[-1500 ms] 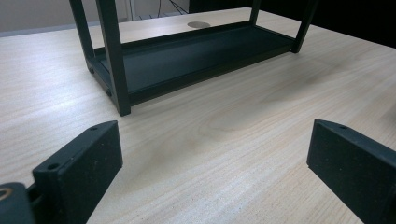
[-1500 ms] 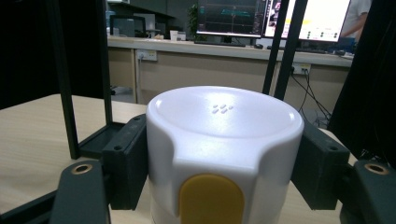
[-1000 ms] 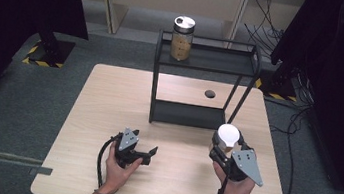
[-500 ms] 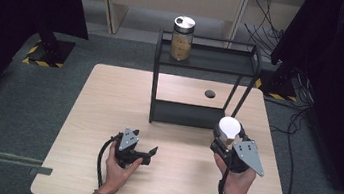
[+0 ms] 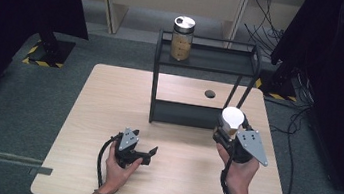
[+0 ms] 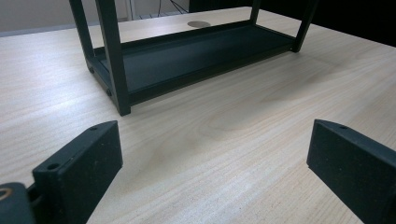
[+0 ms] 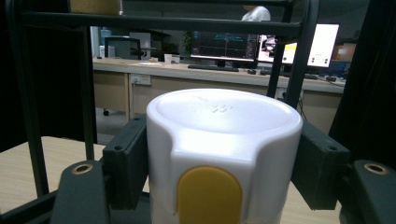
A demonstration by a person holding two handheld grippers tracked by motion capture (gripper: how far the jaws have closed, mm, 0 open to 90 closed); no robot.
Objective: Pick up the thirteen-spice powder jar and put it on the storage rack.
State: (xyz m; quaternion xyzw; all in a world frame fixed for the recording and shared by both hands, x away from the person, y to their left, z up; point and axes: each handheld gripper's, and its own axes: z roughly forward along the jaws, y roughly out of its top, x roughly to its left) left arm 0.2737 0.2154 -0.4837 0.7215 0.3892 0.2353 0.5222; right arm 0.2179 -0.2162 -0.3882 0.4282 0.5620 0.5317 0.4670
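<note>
Change since earlier frame: right gripper (image 5: 229, 130) has lifted the white container (image 5: 232, 119) and carried it closer to the black rack (image 5: 207, 61); left hand shows no shift.
Left gripper (image 5: 149, 153): rests on the wooden table (image 5: 109, 99), near the front-left post of the rack, pointing at the rack's lower tray (image 6: 187, 58). Jaws stand wide apart, nothing between them.
Glass jar (image 5: 182, 38): on the rack's top shelf, left half, metal lid on, tan contents. Untouched.
Table hole (image 5: 210, 93): round, behind the rack's lower tray.
White container, place: clamped in the right gripper, held above the table just in front of the rack's front-right post. Upright, lid face up.
White container, detail: in the right gripper view a yellow tab (image 7: 209, 196) faces the camera; black pads press both sides of the body.
Right gripper, state: clenched on the white container.
Meaning for the task (judgement): pick looks complete, transfer in hand. Height suggests the top shelf beside the jar as target, though the lower tray cannot be ruled out.
Watch: front-right post and top rail lie close to the path; a clip there could tilt the container.
</note>
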